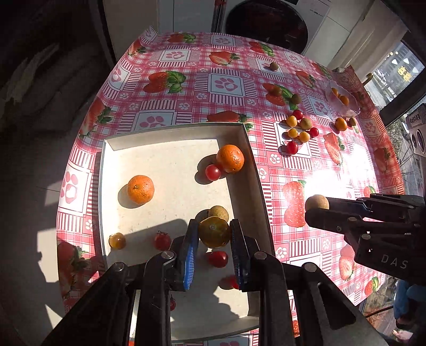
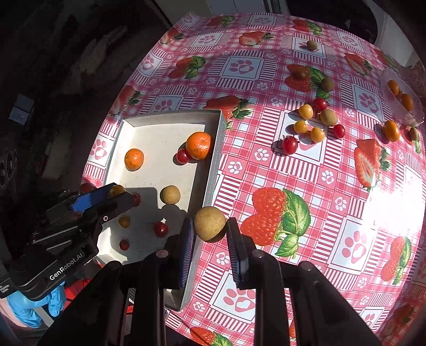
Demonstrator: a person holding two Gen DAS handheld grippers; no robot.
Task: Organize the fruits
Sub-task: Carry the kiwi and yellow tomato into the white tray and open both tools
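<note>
A white tray (image 1: 170, 133) sits on the strawberry-print tablecloth and holds two oranges (image 1: 140, 189), cherry tomatoes (image 1: 213, 172) and a tan longan (image 1: 218, 213). My left gripper (image 1: 214, 234) is shut on a greenish mandarin (image 1: 214, 231) above the tray's near right part. My right gripper (image 2: 209, 226) is shut on a tan longan (image 2: 209, 223) over the tray's right wall (image 2: 213, 159); it also shows in the left wrist view (image 1: 316, 202). A cluster of small tomatoes and yellow fruits (image 2: 311, 125) lies on the cloth to the right.
A clear glass dish (image 1: 342, 98) with two orange fruits stands at the far right. Loose brown fruits (image 1: 273, 66) lie farther back on the cloth. A washing machine (image 1: 269, 21) stands behind the table. The table edge drops off at left.
</note>
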